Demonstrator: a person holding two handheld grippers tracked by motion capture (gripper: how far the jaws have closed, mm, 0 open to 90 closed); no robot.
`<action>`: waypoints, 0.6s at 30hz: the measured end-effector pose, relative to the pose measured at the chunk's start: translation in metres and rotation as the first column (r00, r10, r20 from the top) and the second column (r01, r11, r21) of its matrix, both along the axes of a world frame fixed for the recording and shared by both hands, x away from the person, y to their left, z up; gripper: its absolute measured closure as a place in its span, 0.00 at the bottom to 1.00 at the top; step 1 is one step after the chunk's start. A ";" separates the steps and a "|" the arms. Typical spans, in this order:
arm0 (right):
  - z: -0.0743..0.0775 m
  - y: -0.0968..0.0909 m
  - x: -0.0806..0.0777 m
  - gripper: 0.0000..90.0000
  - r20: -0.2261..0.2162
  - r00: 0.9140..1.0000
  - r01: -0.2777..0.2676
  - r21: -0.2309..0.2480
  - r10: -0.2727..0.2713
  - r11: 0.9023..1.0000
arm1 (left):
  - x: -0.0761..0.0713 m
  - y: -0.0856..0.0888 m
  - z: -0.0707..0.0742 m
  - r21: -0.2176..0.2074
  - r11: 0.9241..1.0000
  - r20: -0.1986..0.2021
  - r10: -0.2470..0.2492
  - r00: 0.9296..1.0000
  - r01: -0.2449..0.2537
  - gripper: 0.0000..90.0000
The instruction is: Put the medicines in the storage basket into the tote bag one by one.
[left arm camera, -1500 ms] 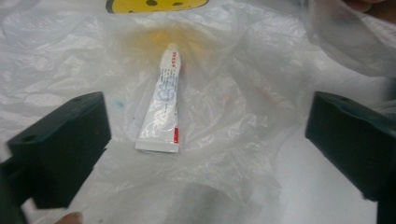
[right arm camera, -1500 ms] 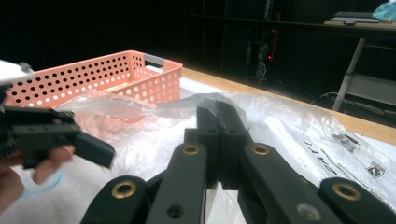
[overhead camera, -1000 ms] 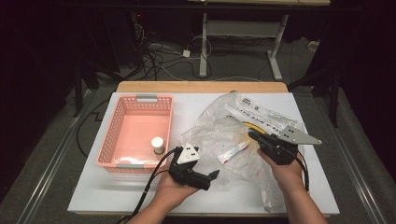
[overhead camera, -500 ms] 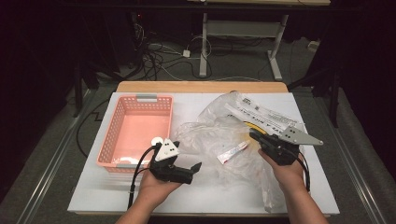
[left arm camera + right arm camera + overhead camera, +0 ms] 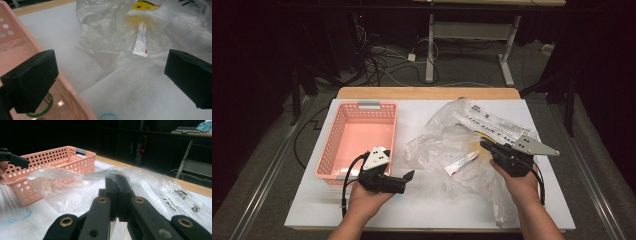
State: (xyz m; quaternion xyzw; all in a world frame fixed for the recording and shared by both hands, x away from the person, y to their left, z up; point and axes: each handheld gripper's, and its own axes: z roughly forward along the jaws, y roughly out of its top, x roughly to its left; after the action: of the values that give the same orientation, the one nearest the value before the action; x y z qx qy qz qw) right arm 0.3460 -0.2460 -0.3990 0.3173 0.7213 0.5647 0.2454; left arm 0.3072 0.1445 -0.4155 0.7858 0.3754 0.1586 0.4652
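The clear plastic bag (image 5: 462, 150) is thin, crumpled and glossy, with black print on a flat strip along its far edge and a yellow patch showing through the film. The right gripper (image 5: 490, 148) has its jaws closed on a raised fold of this bag; in the right gripper view the film bunches up right at the closed black tips (image 5: 117, 180) and spreads away on both sides. A small white tube (image 5: 461, 163) with a red end lies inside the bag, just beside the right gripper and straight ahead of the left gripper (image 5: 408, 176), whose jaws stand wide apart with nothing between them. The pink basket (image 5: 343, 126) sits close against that gripper's outer side; a green ring (image 5: 42, 110) shows through its wall, partly cut off. The tube's lettering is too small to read.
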 end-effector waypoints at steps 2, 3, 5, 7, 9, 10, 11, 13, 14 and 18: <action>0.000 0.000 0.000 1.00 0.000 1.000 0.000 0.001 0.000 1.000 | 0.000 0.005 0.001 0.004 1.000 0.003 0.012 1.000 -0.012 0.00; 0.000 0.000 0.000 1.00 0.000 1.000 0.001 0.001 -0.001 1.000 | 0.000 0.007 0.001 0.008 1.000 0.005 0.018 1.000 -0.018 0.00; 0.000 0.000 0.000 1.00 0.001 1.000 0.000 0.000 0.000 1.000 | 0.001 0.012 0.002 0.011 0.999 0.004 0.032 0.999 -0.032 0.00; 0.000 0.000 0.000 1.00 0.000 1.000 0.000 0.000 0.000 1.000 | 0.002 0.018 0.002 0.012 0.999 0.003 0.046 0.999 -0.046 0.00; -0.001 0.000 0.000 1.00 -0.002 1.000 -0.001 0.002 0.001 1.000 | 0.003 0.024 0.002 0.017 0.998 0.000 0.064 0.998 -0.064 0.00; -0.001 0.000 0.000 1.00 -0.001 1.000 -0.002 0.000 0.002 1.000 | 0.004 0.027 0.002 0.016 0.997 0.000 0.073 0.997 -0.073 0.00; -0.001 0.000 0.000 1.00 -0.001 1.000 -0.002 0.000 0.002 1.000 | 0.005 0.030 0.003 0.013 0.996 0.000 0.084 0.996 -0.084 0.00; -0.001 0.000 0.000 1.00 -0.003 1.000 -0.005 -0.002 0.005 1.000 | 0.006 0.037 0.003 0.013 0.994 -0.001 0.105 0.994 -0.105 0.00; -0.001 0.000 0.001 1.00 -0.001 1.000 -0.004 -0.003 0.004 1.000 | 0.007 0.041 0.003 0.014 0.993 -0.002 0.117 0.993 -0.117 0.00; -0.001 0.000 0.000 1.00 -0.008 1.000 -0.001 0.000 0.001 1.000 | 0.009 0.054 0.003 0.024 0.987 -0.003 0.156 0.988 -0.156 0.00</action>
State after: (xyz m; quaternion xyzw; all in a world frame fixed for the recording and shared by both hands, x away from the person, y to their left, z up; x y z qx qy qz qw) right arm 0.3463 -0.2461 -0.4002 0.3191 0.7224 0.5636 0.2423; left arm 0.3157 0.1986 -0.4124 0.7597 0.4352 0.1970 0.4412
